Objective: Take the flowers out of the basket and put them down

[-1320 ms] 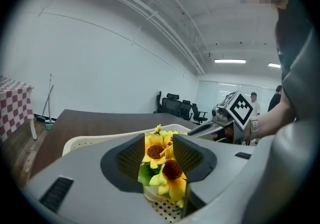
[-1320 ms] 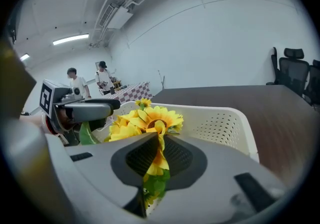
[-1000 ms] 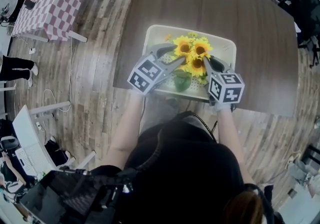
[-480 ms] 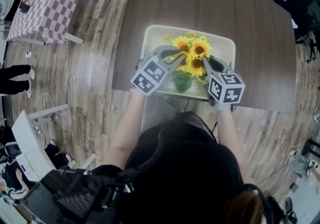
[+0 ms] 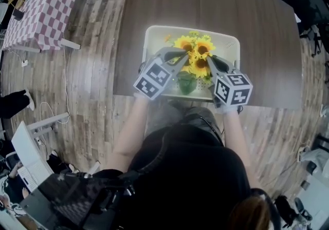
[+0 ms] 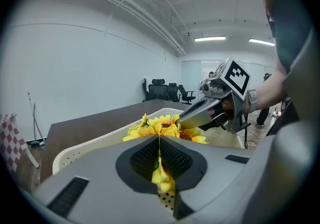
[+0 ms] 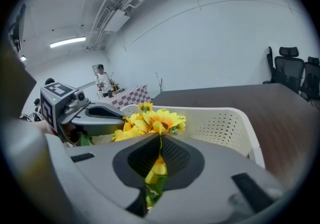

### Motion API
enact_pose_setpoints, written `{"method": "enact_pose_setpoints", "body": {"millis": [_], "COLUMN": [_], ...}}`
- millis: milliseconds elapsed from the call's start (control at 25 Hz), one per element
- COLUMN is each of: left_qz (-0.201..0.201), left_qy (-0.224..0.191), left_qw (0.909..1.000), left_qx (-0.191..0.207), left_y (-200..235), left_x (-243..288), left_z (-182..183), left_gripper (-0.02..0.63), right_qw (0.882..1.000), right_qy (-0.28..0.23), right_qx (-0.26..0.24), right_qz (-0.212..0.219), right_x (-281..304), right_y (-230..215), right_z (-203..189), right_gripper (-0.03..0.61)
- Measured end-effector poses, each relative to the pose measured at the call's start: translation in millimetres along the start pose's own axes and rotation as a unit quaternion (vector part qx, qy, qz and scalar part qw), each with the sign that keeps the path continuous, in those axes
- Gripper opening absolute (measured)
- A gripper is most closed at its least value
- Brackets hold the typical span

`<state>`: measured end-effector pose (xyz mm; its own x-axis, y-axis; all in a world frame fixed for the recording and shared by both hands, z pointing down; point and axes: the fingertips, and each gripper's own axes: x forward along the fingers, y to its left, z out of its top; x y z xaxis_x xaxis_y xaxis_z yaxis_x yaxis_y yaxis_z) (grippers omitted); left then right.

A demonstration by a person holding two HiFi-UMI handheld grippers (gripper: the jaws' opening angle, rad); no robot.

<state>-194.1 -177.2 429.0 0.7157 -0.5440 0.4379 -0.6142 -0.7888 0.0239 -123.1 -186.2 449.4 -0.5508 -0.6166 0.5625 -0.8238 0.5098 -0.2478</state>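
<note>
Sitting in white basket (image 5: 230, 44): sunflowers (image 5: 195, 49); left gripper (image 5: 182, 60) just closing onto them, right gripper (image 5: 211, 61) clamped likewise.

text | we read no words, brands or numbers anywhere | signs | we see only black-and-white square code patterns on the left white marker cube (image 5: 152, 78) and the right white marker cube (image 5: 234, 89)

Yellow sunflowers (image 5: 196, 55) bunched in the perforated cream basket (image 5: 229, 44)

Head cam looks steeply down on table (image 5: 257, 29); 2 gripper cams, close in, face across shared basket (image 5: 226, 44) of flowers (image 5: 195, 52).
</note>
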Motion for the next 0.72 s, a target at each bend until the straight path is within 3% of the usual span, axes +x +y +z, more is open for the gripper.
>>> {"method": "enact_pose_setpoints", "body": {"millis": [320, 720], "left_qz": [0.031, 0.108], "left_qy": [-0.019, -0.054], "left_qw": [0.9985, 0.9906], "left_qx": [-0.042, -0.063], "left_y": [9, 16], "left_x": [-15, -23], "left_z": [2, 35], "left_gripper": [0.017, 0.017], "right_qw": [0.999, 0.992], "right_qy": [-0.019, -0.043], "right_qx": [-0.009, -0.034], "right_qz": [0.041, 0.111], "right_x": [-1, -18], "right_y": [16, 21], "right_z": [12, 44], "right_gripper": [0.008, 0.008]}}
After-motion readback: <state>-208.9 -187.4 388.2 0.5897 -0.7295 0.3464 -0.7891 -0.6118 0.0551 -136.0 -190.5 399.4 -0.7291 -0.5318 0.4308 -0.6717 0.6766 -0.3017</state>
